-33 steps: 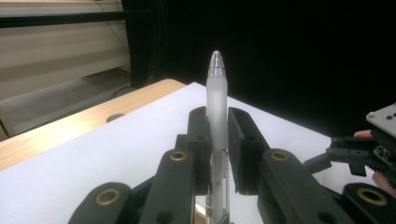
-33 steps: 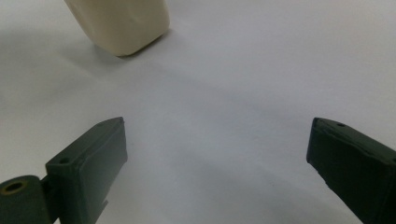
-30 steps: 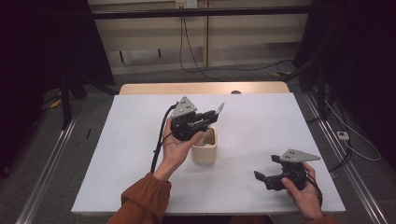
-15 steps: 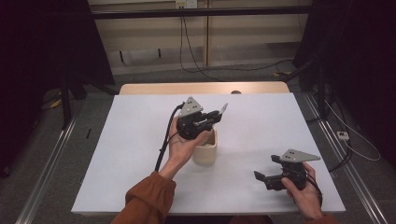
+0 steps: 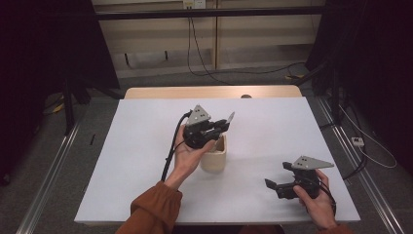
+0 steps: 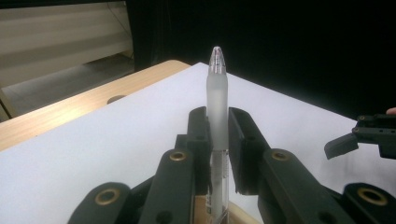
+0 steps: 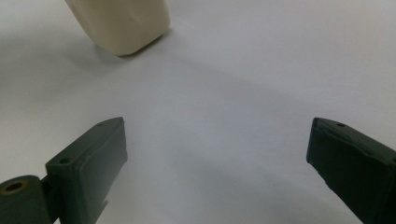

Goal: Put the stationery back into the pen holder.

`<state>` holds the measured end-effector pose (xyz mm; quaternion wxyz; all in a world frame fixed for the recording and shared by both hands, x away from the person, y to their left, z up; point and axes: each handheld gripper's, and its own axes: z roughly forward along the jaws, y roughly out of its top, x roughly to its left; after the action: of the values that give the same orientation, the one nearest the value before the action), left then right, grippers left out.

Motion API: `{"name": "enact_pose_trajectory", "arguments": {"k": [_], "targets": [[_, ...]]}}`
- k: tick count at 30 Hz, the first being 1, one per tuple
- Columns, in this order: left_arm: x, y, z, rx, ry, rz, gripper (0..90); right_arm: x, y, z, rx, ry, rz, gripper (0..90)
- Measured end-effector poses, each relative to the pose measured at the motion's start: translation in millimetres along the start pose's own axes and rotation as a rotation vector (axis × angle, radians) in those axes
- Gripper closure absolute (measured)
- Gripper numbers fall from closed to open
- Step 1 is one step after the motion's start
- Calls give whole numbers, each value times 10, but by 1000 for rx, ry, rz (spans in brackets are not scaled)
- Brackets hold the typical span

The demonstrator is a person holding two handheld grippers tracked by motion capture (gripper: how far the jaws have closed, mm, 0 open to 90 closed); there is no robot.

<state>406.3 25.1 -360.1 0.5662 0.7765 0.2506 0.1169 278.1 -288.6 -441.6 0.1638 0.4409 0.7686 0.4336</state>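
above beige square cup [image 5: 214,158] | left tongs [image 6: 218,133] pinch frosted cylindrical pen [image 6: 217,100]

Bright, evenly lit table [image 5: 146,146] amid dark surroundings (soft shadows, slight close-up blur).

The white desk [image 5: 146,161] lies bare on its left half, along the far edge and across the right side, so a hand could pass there freely. Near the middle stands a beige cup [image 5: 214,157], the one obstacle on the surface. The left gripper [image 5: 220,126] hangs just above it, its fingers pinching a pen [image 6: 217,107]. The right gripper [image 5: 272,187], fingers wide apart, sits near the front right corner, with bare desk between it and the cup.
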Motion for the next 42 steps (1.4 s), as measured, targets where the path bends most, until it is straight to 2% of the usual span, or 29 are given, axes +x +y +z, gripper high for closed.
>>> {"name": "enact_pose_trajectory", "arguments": {"k": [20, 27, 37, 42], "targets": [[52, -174, -11, 94, 12, -4, 799, 3, 1, 1, -1, 2, 0, 53], [35, -192, -38, 104, 2, -8, 795, 1, 0, -3, -1, 2, 2, 53], [46, -233, -73, 98, 14, -20, 773, 1, 0, -2, 0, 0, 0, 53], [47, -238, -73, 109, 9, -20, 715, 3, -1, -3, 0, 2, 2, 53]]}}
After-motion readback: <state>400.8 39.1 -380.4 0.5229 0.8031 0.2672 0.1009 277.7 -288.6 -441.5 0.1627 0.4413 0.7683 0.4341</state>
